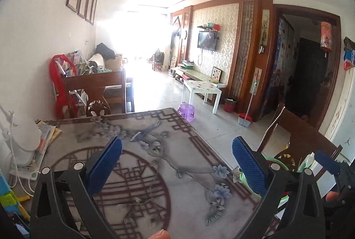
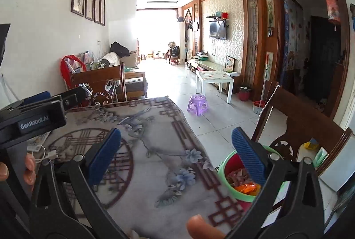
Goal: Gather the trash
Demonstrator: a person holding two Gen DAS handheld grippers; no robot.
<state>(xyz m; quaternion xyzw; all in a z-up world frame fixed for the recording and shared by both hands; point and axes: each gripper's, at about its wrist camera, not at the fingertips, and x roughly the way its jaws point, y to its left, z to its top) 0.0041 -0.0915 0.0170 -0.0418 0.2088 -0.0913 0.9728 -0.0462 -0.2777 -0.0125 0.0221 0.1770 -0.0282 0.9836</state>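
Note:
My left gripper [image 1: 176, 149] is open above the patterned table [image 1: 137, 163], nothing between its blue pads. My right gripper [image 2: 175, 141] is open too, held over the table's right edge [image 2: 155, 161]. Beside that edge stands a green-rimmed red trash bin [image 2: 228, 172] with scraps and an orange wrapper [image 2: 247, 188] inside; the right finger partly hides it. In the left wrist view only a sliver of the bin [image 1: 245, 176] shows behind the right finger. The left gripper's body [image 2: 33, 114] appears at the left of the right wrist view. No loose trash shows on the table.
Papers and a white object [image 1: 26, 145] are stacked at the table's left edge with cables [image 2: 44, 153]. Wooden chairs stand at the far side [image 1: 97, 94] and at the right [image 2: 299, 134]. A purple stool [image 2: 197, 103] and a white side table [image 2: 215, 79] stand on the tiled floor.

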